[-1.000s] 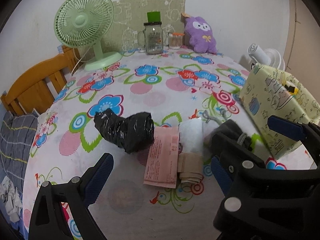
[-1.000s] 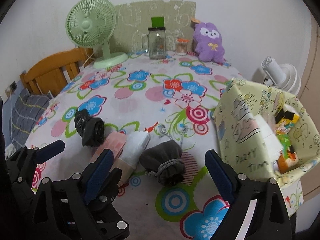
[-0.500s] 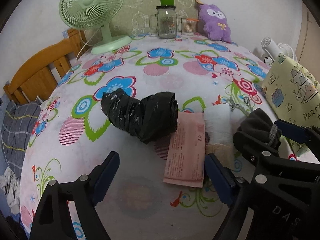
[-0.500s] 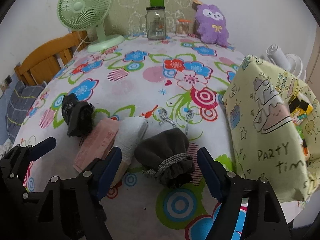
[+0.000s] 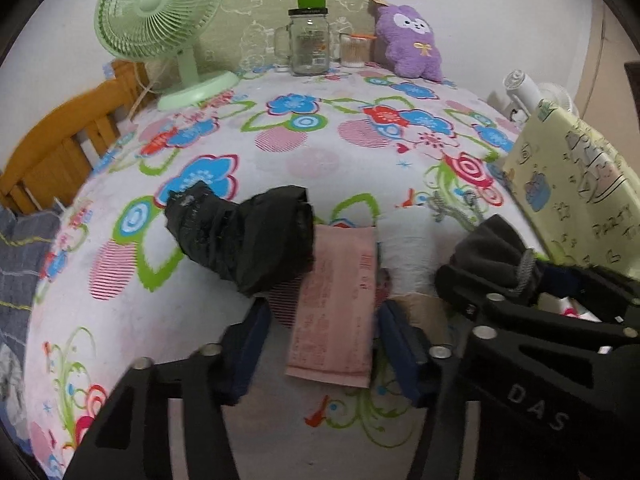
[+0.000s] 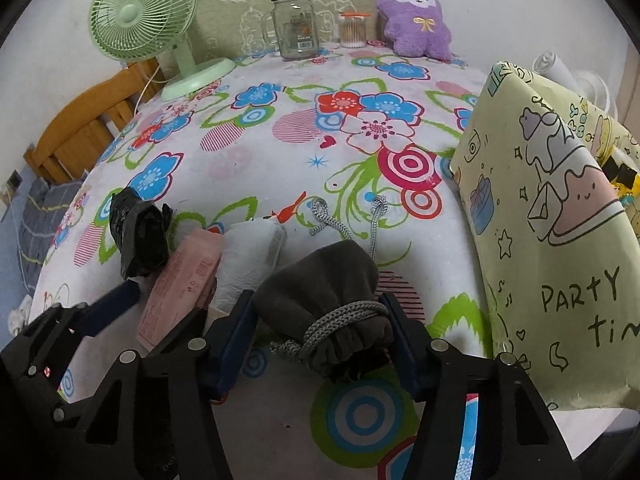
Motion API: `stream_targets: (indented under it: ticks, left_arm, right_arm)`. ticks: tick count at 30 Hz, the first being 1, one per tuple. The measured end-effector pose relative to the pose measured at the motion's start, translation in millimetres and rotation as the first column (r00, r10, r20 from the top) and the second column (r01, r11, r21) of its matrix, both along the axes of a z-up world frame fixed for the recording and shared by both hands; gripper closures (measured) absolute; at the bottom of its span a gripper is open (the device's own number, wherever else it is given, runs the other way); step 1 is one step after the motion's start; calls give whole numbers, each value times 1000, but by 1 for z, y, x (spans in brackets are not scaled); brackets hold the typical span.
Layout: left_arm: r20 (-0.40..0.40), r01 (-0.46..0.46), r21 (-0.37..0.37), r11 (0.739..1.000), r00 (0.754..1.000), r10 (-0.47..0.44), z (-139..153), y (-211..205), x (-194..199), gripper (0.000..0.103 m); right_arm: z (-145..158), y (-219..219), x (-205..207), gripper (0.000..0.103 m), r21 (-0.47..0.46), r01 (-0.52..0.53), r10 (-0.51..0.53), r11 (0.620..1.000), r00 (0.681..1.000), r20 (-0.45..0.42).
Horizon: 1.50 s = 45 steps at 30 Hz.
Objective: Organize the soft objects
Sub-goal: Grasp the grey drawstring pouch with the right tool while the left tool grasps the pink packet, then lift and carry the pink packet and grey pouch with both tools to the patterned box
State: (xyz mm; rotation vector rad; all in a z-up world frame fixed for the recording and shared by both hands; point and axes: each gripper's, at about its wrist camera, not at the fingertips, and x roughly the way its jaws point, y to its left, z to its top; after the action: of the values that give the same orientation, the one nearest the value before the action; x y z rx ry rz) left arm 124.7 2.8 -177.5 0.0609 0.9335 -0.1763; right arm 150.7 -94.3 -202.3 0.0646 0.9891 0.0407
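Your right tool [image 6: 320,320] has just been closing around the grey drawstring pouch [image 6: 324,296], and its pads now press the pouch's gathered neck from both sides, so you have it pinched near the front of the floral surface [image 6: 280,152], just beside the yellow gift bag [image 6: 560,240]. Your left tool [image 5: 320,320] has also been narrowing, with the pink packet [image 5: 336,304] between its fingers; the right pad looks to touch the packet's edge, but the left one appears to stand clear, so count that grip as unfinished. The risks from here: the flat packet may buckle or slide out sideways as the fingers close, nudging the black plastic roll [image 5: 244,240] that touches it or the white pad [image 6: 248,256] alongside. On the right, the pouch's loose cords [image 6: 332,220] trail over the surface and could snag or drag when you lift toward the bag.
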Motion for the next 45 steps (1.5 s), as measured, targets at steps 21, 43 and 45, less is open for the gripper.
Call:
stream_targets:
  ticks: [21, 43, 45]
  left_arm:
    - [18, -1, 4, 1000, 1000, 1, 8, -3, -15, 64]
    - [121, -8, -6, 1000, 993, 8, 52, -8, -41, 65]
    - [130, -8, -4, 1000, 992, 8, 56, -9, -43, 65]
  right_arm:
    - [10, 6, -12, 46, -33, -36, 37, 999, 999, 15]
    - [58, 5, -42, 46, -40, -38, 43, 998, 991, 127]
    - [62, 4, -45, 46, -36, -36, 41, 999, 991, 131]
